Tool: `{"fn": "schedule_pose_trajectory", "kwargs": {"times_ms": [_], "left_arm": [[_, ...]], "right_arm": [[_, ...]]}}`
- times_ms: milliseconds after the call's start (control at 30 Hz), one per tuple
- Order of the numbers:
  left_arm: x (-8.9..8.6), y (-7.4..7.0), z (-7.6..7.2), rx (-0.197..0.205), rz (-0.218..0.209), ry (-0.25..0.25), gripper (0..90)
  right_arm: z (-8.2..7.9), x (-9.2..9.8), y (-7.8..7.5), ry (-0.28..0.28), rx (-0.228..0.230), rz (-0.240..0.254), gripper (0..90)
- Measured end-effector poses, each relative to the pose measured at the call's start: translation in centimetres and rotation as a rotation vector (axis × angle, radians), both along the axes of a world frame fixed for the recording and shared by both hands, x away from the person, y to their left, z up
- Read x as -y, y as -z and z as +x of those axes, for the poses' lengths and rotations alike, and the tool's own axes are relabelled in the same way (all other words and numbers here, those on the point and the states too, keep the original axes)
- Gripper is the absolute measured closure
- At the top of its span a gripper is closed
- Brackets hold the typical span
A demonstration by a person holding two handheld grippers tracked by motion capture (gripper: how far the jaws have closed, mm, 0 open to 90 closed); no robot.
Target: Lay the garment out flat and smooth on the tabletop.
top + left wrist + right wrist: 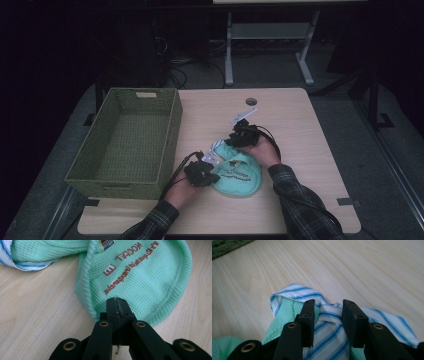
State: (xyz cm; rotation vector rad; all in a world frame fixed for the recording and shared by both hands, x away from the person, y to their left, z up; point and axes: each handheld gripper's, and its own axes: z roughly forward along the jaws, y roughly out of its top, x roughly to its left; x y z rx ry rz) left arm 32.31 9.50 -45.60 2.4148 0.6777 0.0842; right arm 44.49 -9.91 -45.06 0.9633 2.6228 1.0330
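I am working with a small green bib (pixel 239 172) that lies flat on the desk (pixel 300 150), near my side and just beside the woven green basket (pixel 127 142). The basket sits at the left with its top open, so I think the bib will go in there once it is folded or picked up.

My left tongs (pixel 117 302) are shut tight on the round bottom edge of the bib. In the left gripper view the two black tips meet with no gap, and the green hem seems to sit pinched under them. I think I hold it there to pin that end down so the cloth cannot slide while the other hand works.

My right tongs (pixel 328 315) are at the far end of the bib, at the neck part. Their tips stand apart, with the blue and white striped strap (pixel 329 322) between them. The pads do not press on it, so the strap lies loose there. I think this hand is set to take hold of the strap, or to let it lie where it is.

The bib is mint green with a bumpy, waffle-like weave and a thick stitched edge. It has brown letters and a small brown mark in the middle. The strap is white with thin blue lines, and it is bunched up and folded over the green cloth. It looks soft and floppy.
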Motion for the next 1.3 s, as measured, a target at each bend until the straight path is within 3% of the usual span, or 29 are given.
{"fn": "schedule_pose_trajectory", "kwargs": {"times_ms": [100,233,467,800,967,1100,1300], "left_arm": [[0.0,0.0,0.0,-0.002,0.0,0.0,89.4],[0.0,0.0,0.0,-0.002,0.0,-0.001,89.4],[0.0,-0.1,0.0,0.002,0.011,0.008,89.4],[0.0,0.0,-0.1,-0.003,-0.004,-0.006,89.4],[0.0,0.0,0.0,-0.004,-0.002,-0.004,89.4],[0.0,0.0,0.0,-0.01,-0.004,-0.004,89.4],[-0.2,0.0,0.1,-0.004,0.012,0.012,89.4]], "right_arm": [[0.0,0.0,0.5,0.006,-0.018,-0.008,64.0],[0.0,0.3,0.9,0.014,-0.025,0.006,76.3],[-0.1,1.0,0.1,0.038,0.03,0.02,81.4],[0.9,3.9,-1.6,0.17,0.098,0.043,81.4],[1.5,5.4,-1.8,0.235,0.109,0.05,81.4],[1.7,5.6,-1.3,0.235,0.09,0.047,75.7],[1.1,5.8,-1.8,0.216,0.092,0.11,63.3]]}}
